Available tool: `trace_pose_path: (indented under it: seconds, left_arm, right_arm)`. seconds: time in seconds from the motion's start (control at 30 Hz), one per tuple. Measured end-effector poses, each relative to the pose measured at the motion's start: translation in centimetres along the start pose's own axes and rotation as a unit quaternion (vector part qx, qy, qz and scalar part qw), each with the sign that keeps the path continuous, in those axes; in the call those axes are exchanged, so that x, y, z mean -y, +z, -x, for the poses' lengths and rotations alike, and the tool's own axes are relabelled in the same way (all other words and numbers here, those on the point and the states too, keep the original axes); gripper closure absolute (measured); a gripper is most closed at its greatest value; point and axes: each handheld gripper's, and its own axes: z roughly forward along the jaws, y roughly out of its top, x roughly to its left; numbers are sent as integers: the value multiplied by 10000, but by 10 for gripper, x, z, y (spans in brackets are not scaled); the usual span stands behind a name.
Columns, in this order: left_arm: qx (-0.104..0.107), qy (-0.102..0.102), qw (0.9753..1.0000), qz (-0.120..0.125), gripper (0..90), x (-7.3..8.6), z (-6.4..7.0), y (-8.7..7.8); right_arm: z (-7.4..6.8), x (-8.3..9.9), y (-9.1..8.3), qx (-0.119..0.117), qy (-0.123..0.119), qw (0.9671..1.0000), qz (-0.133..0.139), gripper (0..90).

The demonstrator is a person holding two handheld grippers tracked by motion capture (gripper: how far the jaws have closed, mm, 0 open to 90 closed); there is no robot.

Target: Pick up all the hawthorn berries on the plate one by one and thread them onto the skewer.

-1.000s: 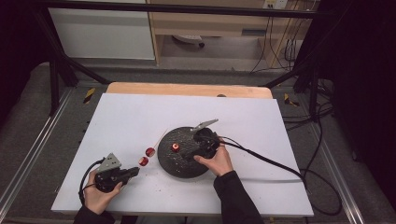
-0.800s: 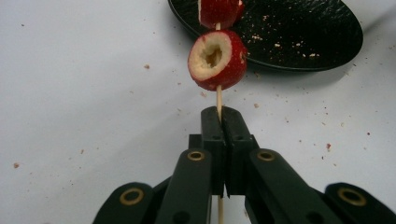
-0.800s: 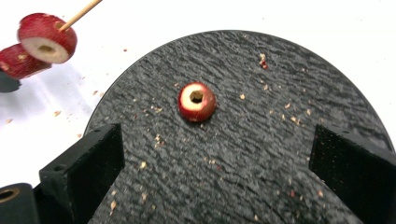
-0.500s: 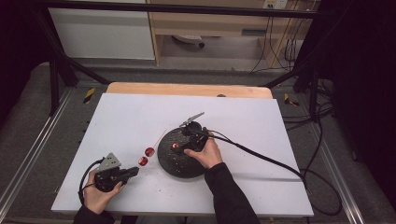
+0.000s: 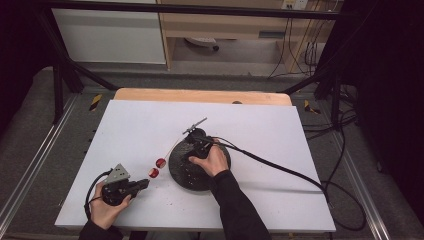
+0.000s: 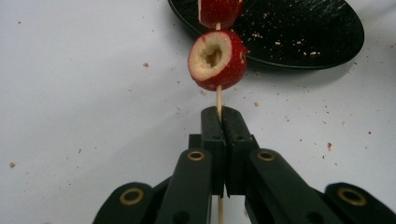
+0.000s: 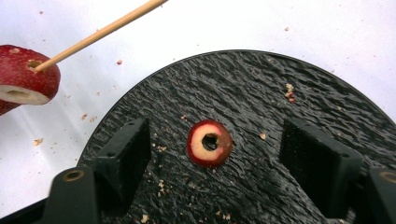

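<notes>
Left gripper view | left gripper [image 6: 223, 122] clenched on skewer [image 6: 218, 100] — 2 fruit pieces [image 6: 217, 59] threaded | right gripper [image 7: 215, 161] spread wide over fruit slice [image 7: 209, 143] on plate [image 7: 289, 135] — not yet grasped

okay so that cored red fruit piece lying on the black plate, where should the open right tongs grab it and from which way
Grip the fruit piece across its red outer skin, coming straight down from above. It lies flat on the black plate with its cored hole facing up, so only the rounded sides offer opposing faces. The right tongs already straddle it, open, jaws on either side; lower and close gently, as it looks soft.
</notes>
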Motion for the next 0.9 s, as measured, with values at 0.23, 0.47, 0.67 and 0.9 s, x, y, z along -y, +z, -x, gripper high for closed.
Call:
trace_pose_path:
  seconds: [0.23,0.47,0.67,0.9]
  left_arm:
    - [-2,-5,10000,2,885,0,0,0]
    - [2,-9,10000,2,885,0,0,0]
    - [3,-5,10000,1,885,0,0,0]
    - [1,-8,10000,1,885,0,0,0]
  right_arm:
    - [0,-2,7,-53,57,9999,-115,367]
    - [3,-3,13,-126,245,9993,-260,477]
    - [5,-4,15,-206,357,9986,-341,553]
    - [6,-4,17,-260,454,9975,-464,594]
